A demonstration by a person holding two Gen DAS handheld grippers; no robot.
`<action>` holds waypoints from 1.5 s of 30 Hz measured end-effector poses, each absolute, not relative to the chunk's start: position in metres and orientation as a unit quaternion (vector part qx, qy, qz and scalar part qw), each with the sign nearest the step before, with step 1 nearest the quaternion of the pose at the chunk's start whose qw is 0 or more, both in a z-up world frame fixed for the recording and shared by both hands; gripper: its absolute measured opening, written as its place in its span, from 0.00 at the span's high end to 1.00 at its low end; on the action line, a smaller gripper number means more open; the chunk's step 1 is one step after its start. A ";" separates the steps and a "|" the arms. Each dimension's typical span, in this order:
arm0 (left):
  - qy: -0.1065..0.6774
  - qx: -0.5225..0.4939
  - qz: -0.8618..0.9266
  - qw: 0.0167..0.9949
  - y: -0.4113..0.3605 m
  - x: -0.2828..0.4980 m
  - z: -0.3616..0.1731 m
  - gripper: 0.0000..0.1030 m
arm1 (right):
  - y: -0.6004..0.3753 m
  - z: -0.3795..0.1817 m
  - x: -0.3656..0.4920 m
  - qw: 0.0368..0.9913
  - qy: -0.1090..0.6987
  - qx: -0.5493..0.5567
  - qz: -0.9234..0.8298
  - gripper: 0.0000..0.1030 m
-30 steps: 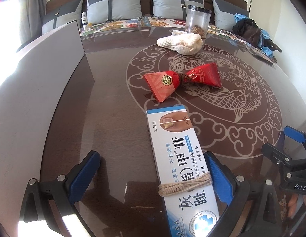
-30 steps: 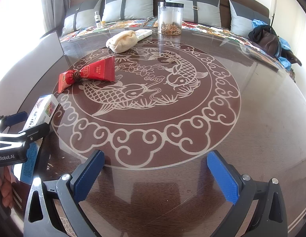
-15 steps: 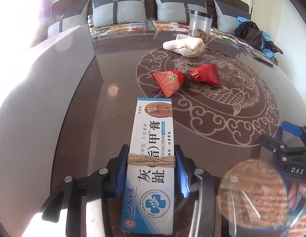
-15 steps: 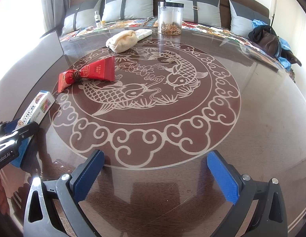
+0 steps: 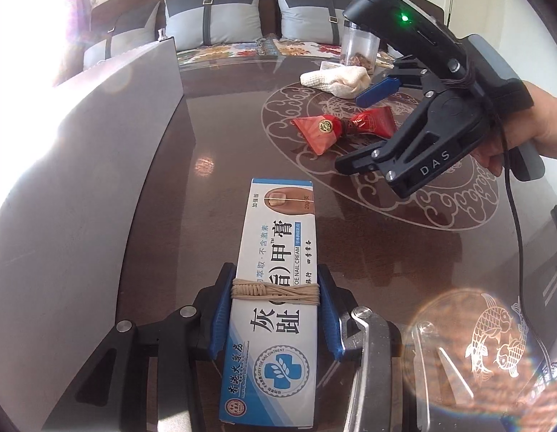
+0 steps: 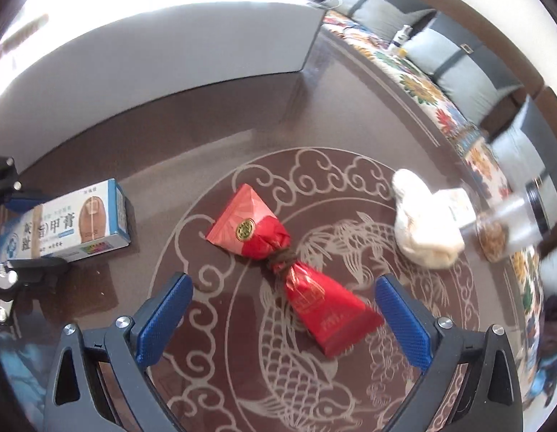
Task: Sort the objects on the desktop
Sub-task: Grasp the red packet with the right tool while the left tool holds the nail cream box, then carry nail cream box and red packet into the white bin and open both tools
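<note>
Right now your left gripper (image 5: 275, 318) is clamped on the nail cream box (image 5: 275, 298), its blue pads pressing both long sides just below the loop of tan string (image 5: 275, 291) wound around the carton. The box points away from you over the dark glass table (image 5: 163, 194), between the grey panel (image 5: 80, 165) on the left and the carp medallion on the right; whether it still rests on the glass you cannot tell.

Your right gripper (image 6: 284, 315) stands wide but its jaws are closing, hanging over the medallion with the red wrapped packet (image 6: 293, 270) lying between the blue fingers (image 6: 404, 318). The pads do not touch it; the packet lies flat on the table, its tied waist in the middle and its lower end close to the right finger. In the left view your right hand (image 5: 530, 126) holds that tool above the packet.

Farther back, a cream knitted cloth (image 5: 336, 80) lies on the table just beside a clear jar (image 5: 359, 46) with brown bits in its bottom. Grey cushions (image 5: 213, 16) line the bench behind.
</note>
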State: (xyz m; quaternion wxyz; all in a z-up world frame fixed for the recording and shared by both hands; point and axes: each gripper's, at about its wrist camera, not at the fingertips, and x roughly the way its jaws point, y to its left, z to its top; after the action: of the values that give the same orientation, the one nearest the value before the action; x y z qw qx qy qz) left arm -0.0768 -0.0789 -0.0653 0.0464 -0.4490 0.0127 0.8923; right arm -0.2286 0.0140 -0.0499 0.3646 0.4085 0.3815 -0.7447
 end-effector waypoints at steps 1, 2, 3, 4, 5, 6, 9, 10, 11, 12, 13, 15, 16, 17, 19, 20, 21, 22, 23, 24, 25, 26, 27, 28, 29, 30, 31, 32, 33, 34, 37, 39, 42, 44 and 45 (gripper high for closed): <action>0.008 -0.449 0.892 0.048 -0.080 -0.077 -0.065 0.58 | 0.008 -0.055 -0.232 0.371 0.385 0.422 -0.732 0.08; 0.002 -0.448 0.893 0.048 -0.082 -0.076 -0.065 0.58 | 0.009 -0.053 -0.238 0.380 0.359 0.434 -0.734 0.25; -0.006 -0.447 0.893 0.048 -0.083 -0.076 -0.064 0.58 | 0.012 -0.054 -0.246 0.382 0.334 0.462 -0.728 0.37; -0.016 -0.445 0.894 0.048 -0.086 -0.074 -0.064 0.58 | 0.017 -0.052 -0.252 0.385 0.298 0.487 -0.725 0.69; -0.023 -0.444 0.895 0.048 -0.087 -0.073 -0.064 0.58 | 0.024 -0.051 -0.254 0.375 0.276 0.504 -0.727 0.80; -0.030 -0.442 0.895 0.048 -0.089 -0.071 -0.064 0.58 | 0.031 -0.049 -0.254 0.358 0.262 0.514 -0.734 0.80; -0.055 -0.438 0.896 0.052 -0.092 -0.064 -0.061 0.58 | 0.058 -0.046 -0.236 0.331 0.222 0.527 -0.751 0.81; -0.062 -0.434 0.897 0.053 -0.093 -0.060 -0.058 0.58 | 0.068 -0.042 -0.229 0.322 0.206 0.529 -0.757 0.81; -0.069 -0.429 0.899 0.056 -0.095 -0.057 -0.054 0.58 | 0.077 -0.039 -0.221 0.315 0.189 0.531 -0.763 0.81; -0.076 -0.424 0.900 0.059 -0.096 -0.054 -0.049 0.58 | 0.085 -0.033 -0.214 0.307 0.170 0.532 -0.770 0.81; -0.084 -0.417 0.903 0.062 -0.098 -0.050 -0.042 0.58 | 0.092 -0.027 -0.208 0.300 0.150 0.533 -0.777 0.81; -0.100 -0.400 0.909 0.069 -0.104 -0.044 -0.023 0.58 | 0.102 -0.010 -0.199 0.290 0.109 0.531 -0.789 0.81; -0.109 -0.388 0.912 0.071 -0.108 -0.040 -0.012 0.58 | 0.102 0.000 -0.197 0.286 0.094 0.526 -0.795 0.81; -0.117 -0.377 0.916 0.073 -0.113 -0.037 0.000 0.58 | 0.100 0.011 -0.195 0.287 0.082 0.520 -0.800 0.81; -0.133 -0.354 0.923 0.074 -0.126 -0.031 0.024 0.58 | 0.083 0.035 -0.191 0.297 0.067 0.502 -0.809 0.81; -0.140 -0.342 0.926 0.072 -0.135 -0.027 0.036 0.58 | 0.072 0.048 -0.189 0.305 0.061 0.492 -0.813 0.81; -0.148 -0.331 0.929 0.069 -0.146 -0.022 0.048 0.58 | 0.057 0.061 -0.186 0.314 0.057 0.482 -0.816 0.81; -0.154 -0.320 0.933 0.064 -0.159 -0.016 0.059 0.58 | 0.041 0.074 -0.182 0.325 0.053 0.470 -0.819 0.81; -0.158 -0.309 0.936 0.057 -0.173 -0.011 0.070 0.58 | 0.026 0.086 -0.178 0.337 0.047 0.458 -0.821 0.81; -0.158 -0.299 0.940 0.047 -0.188 -0.006 0.079 0.58 | 0.005 0.097 -0.172 0.351 0.041 0.447 -0.822 0.81; -0.157 -0.293 0.942 0.035 -0.203 -0.001 0.087 0.58 | -0.012 0.106 -0.168 0.365 0.034 0.437 -0.821 0.81; -0.156 -0.290 0.944 0.020 -0.220 0.002 0.091 0.58 | -0.032 0.114 -0.164 0.380 0.029 0.429 -0.819 0.81; -0.157 -0.289 0.944 0.002 -0.238 0.004 0.093 0.58 | -0.051 0.120 -0.158 0.392 0.025 0.422 -0.817 0.81; -0.158 -0.290 0.944 -0.019 -0.257 0.005 0.092 0.58 | -0.070 0.124 -0.155 0.404 0.020 0.417 -0.814 0.81; -0.161 -0.295 0.941 -0.040 -0.277 0.006 0.088 0.58 | -0.090 0.125 -0.151 0.416 0.015 0.415 -0.809 0.81; -0.167 -0.307 0.935 -0.057 -0.295 0.003 0.081 0.58 | -0.110 0.123 -0.151 0.423 0.012 0.415 -0.805 0.81; -0.172 -0.317 0.930 -0.074 -0.312 0.001 0.073 0.58 | -0.129 0.119 -0.149 0.429 0.011 0.418 -0.801 0.81; -0.171 -0.331 0.924 -0.090 -0.325 -0.003 0.063 0.58 | -0.148 0.113 -0.148 0.430 0.015 0.423 -0.797 0.80; -0.165 -0.356 0.914 -0.099 -0.335 -0.008 0.052 0.58 | -0.165 0.105 -0.148 0.429 0.022 0.428 -0.795 0.80; -0.159 -0.390 0.900 -0.111 -0.341 -0.014 0.037 0.58 | -0.182 0.096 -0.147 0.427 0.029 0.433 -0.793 0.79; -0.141 -0.465 0.860 -0.156 -0.349 -0.020 0.000 0.56 | -0.215 0.057 -0.146 0.408 0.065 0.470 -0.780 0.59; -0.148 -0.462 0.862 -0.146 -0.348 -0.003 -0.009 0.49 | -0.210 0.042 -0.142 0.393 0.069 0.471 -0.787 0.52; -0.115 -0.430 0.883 -0.148 -0.331 0.018 0.000 0.36 | -0.179 0.043 -0.130 0.401 0.040 0.456 -0.794 0.37; -0.104 -0.406 0.896 -0.144 -0.316 0.029 0.016 0.30 | -0.143 0.049 -0.118 0.394 0.037 0.423 -0.815 0.19; -0.105 -0.392 0.904 -0.133 -0.304 0.034 0.026 0.29 | -0.121 0.053 -0.110 0.384 0.039 0.404 -0.829 0.13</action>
State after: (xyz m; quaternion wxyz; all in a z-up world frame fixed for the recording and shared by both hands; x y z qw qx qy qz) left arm 0.0344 -0.3041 0.0262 -0.1330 -0.3924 -0.1050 0.9041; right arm -0.1102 -0.1208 0.0533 0.3842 0.4044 0.0391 -0.8291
